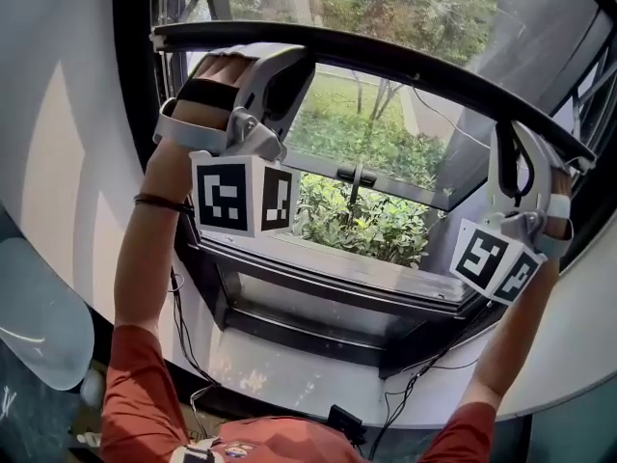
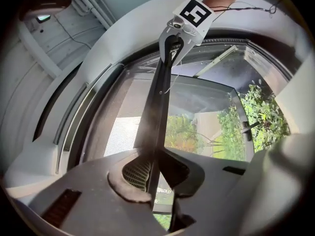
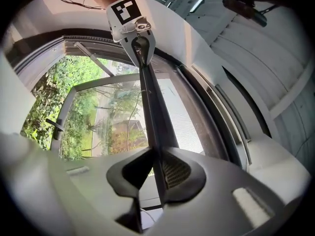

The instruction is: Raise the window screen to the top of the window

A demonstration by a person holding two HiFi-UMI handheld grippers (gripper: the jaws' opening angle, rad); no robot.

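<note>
1. The screen's bottom bar (image 1: 386, 61) is a thin, dark, rigid rail. It runs across the window opening, high above the sill (image 1: 366, 273), with fine mesh (image 2: 123, 132) above it.
2. It looks light, and stiff along its length. The mesh is soft and would tear easily, so the rail is the only sound place to grip. It probably runs in side tracks, so lifting one end ahead of the other could jam it.
3. The left claw (image 1: 262, 54) pinches the rail near its left end. Its ribbed pads are pressed onto the thin edge, and nothing else is between them.
4. The right claw (image 1: 519, 148) pinches the same rail near the right end in the same way, well apart from the left one. That wide spacing suits a level lift.
5. The rail's smooth finish may slip in the pads, so firm, even pressure seems wise.
6. Around it stands the dark window frame (image 1: 135, 85). Bushes (image 1: 376, 225) grow outside.
</note>
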